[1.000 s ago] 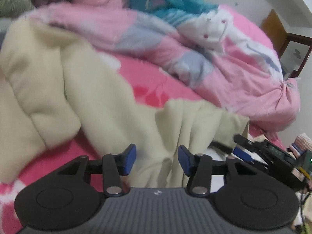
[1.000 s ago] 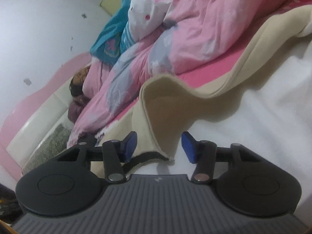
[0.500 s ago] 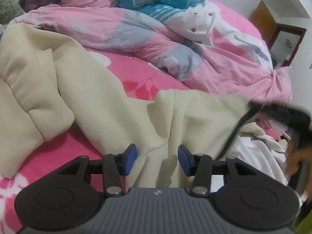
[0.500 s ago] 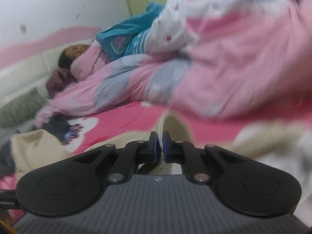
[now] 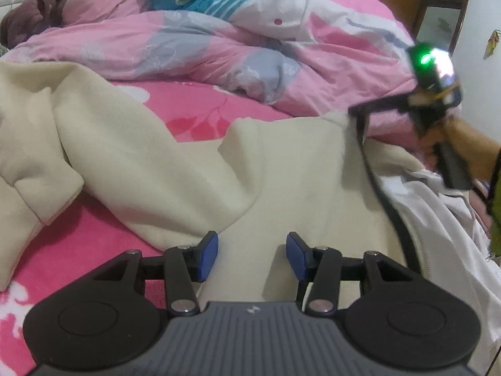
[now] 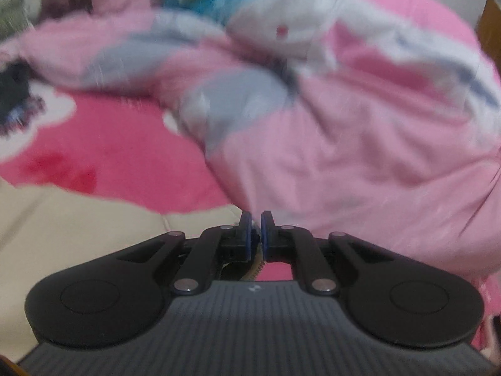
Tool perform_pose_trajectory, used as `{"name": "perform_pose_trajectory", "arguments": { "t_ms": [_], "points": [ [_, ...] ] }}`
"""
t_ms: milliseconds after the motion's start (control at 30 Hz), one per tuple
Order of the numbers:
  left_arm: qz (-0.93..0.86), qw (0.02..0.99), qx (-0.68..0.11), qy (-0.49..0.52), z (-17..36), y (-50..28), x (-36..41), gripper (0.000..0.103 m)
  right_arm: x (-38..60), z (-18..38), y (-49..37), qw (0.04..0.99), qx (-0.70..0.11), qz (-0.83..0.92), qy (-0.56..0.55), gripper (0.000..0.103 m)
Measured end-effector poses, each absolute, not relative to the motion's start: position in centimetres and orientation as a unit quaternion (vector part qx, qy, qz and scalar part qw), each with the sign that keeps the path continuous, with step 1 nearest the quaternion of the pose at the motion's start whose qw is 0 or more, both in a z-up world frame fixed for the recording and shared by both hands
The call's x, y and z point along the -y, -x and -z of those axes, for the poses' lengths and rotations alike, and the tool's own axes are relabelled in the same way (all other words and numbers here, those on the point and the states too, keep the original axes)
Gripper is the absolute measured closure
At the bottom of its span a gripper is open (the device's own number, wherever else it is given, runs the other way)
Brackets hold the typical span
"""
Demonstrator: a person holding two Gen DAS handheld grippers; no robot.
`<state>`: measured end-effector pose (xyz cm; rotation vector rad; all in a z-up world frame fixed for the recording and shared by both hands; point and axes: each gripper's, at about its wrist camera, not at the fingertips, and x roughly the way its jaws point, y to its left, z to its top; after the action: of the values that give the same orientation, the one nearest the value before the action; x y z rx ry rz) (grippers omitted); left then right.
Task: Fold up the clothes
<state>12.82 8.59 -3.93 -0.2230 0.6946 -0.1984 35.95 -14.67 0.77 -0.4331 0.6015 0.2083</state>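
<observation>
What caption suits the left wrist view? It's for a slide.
Open left gripper over a cream garment while the right gripper lifts its far edge.

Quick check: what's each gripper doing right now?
Left gripper: open, holding nothing, above the cream garment.
Right gripper: closed on the cream garment's dark-trimmed edge.

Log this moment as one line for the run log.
task: fold clothes | left gripper: open, over cream garment | right gripper: shut on garment's dark-trimmed edge, lifted | bed: pink quilt behind
</observation>
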Motion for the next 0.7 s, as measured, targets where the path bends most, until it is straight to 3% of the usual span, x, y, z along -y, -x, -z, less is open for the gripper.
{"name": "perform_pose_trajectory", "arguments": {
  "t_ms": [167,433,600,700],
  "points": [
    [0.098,0.929,-0.34,0.106,4.1,-12.8,-8.7,0.052,17.8,0.5,-36.5,0.942,-0.307,-0.026,0.133,0.096],
    [0.106,0.929,-0.334,0.118,3.5,-12.2,-9.1,0.052,28.9,-9.3,-21.8,0.959,-0.249,-0.052,-0.125,0.092],
    [0.124,0.929,-0.323,0.133,2.2,-10.6,-9.8,0.052,28.7,-10.5,-8.0,0.948,-0.271,-0.101,-0.135,0.068],
    [0.121,0.933,-0.319,0.116,1.3,-8.4,-9.8,0.052,26.2,-8.8,-1.4,0.938,-0.301,-0.13,-0.116,0.06]
  ]
}}
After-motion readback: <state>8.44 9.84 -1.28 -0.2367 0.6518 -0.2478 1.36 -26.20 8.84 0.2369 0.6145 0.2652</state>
